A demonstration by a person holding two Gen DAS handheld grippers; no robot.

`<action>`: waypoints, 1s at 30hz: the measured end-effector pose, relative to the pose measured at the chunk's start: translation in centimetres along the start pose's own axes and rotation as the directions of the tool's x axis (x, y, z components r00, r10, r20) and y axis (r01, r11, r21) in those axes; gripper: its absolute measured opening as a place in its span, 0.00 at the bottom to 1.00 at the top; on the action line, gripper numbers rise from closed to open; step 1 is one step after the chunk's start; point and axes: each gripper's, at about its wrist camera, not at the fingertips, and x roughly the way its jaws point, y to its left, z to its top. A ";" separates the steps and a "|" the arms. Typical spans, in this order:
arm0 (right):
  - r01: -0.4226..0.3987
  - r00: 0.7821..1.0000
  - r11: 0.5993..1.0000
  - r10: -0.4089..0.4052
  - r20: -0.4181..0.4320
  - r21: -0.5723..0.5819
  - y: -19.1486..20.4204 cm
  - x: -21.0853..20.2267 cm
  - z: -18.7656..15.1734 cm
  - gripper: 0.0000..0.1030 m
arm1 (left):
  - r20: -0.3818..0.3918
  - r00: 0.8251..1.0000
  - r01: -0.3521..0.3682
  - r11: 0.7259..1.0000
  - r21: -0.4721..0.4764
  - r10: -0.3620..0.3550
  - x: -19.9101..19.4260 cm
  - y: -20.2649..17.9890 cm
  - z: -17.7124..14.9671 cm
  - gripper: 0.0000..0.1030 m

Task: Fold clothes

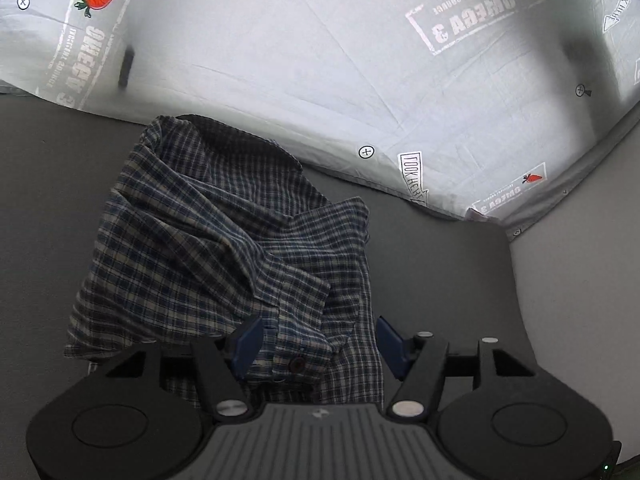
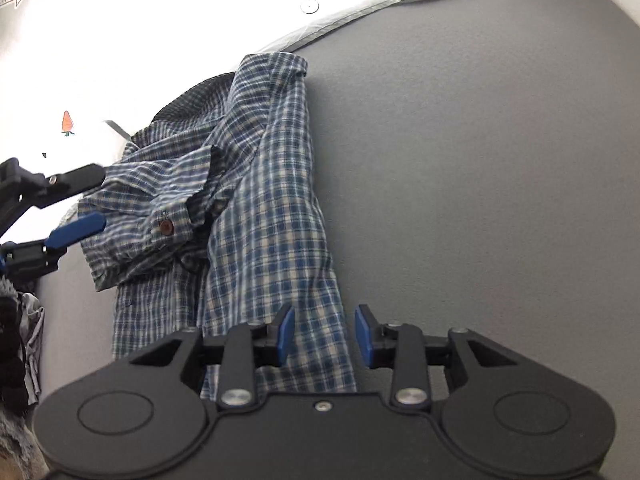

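A blue and white plaid shirt point(image 1: 208, 240) lies crumpled on a grey surface point(image 1: 440, 280). My left gripper point(image 1: 320, 344) is open, its blue pads standing either side of a cuff with a brown button point(image 1: 297, 364). In the right wrist view the shirt point(image 2: 264, 200) stretches away from me in a long band. My right gripper point(image 2: 325, 334) is open just above the shirt's near right edge, with fabric showing between the pads. The left gripper point(image 2: 86, 204) appears at the left of that view, open beside the buttoned cuff point(image 2: 165, 227).
A white sheet point(image 1: 280, 40) printed with carrots and lettering lies beyond the shirt, its edge meeting the grey surface. A heap of dark and grey cloth point(image 2: 20, 340) sits at the left edge of the right wrist view. Bare grey surface point(image 2: 480, 160) lies right of the shirt.
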 end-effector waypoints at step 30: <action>-0.109 0.982 0.970 0.139 0.128 -0.219 6.9 2.1 6.5 0.26 | 0.039 0.975 -0.214 0.972 -0.096 0.218 4.9 7.1 3.5 0.50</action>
